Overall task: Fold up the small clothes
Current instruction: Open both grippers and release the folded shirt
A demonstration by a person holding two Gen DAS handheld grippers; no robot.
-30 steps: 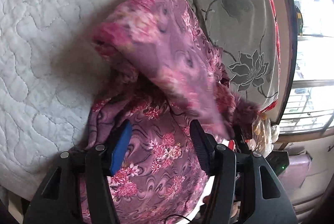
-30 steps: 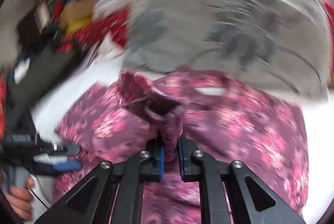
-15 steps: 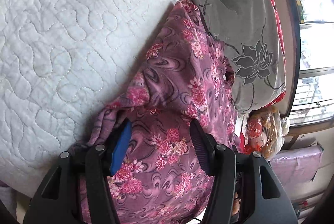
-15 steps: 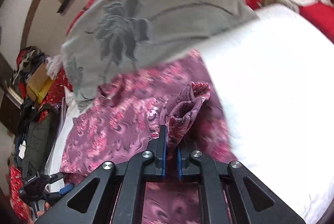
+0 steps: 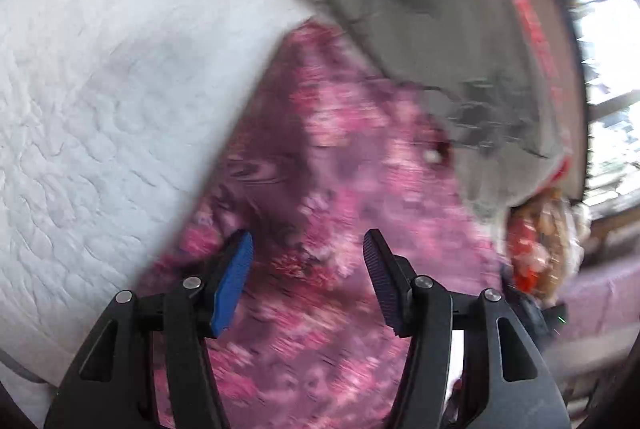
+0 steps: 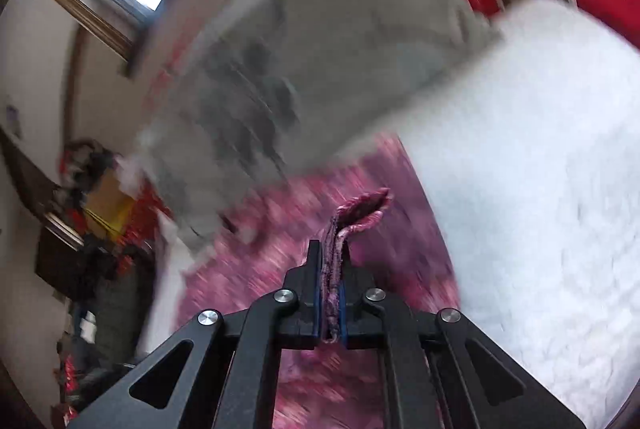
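Left tool [image 5: 308, 269] agape; right tool [image 6: 330, 293] clamped tight.

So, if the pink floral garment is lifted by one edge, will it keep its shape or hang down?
It will probably hang limp: the edge pinched in the right tool already curls over. The pink floral garment looks thin and smooth, so it may slide on the white quilt. It likely weighs little; a narrow pinch carries it.

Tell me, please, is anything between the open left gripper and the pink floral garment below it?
Nothing visible is. The left gripper is open directly over the pink floral garment, with no other item between. The gray pillow lies along the garment's far edge, off that path.
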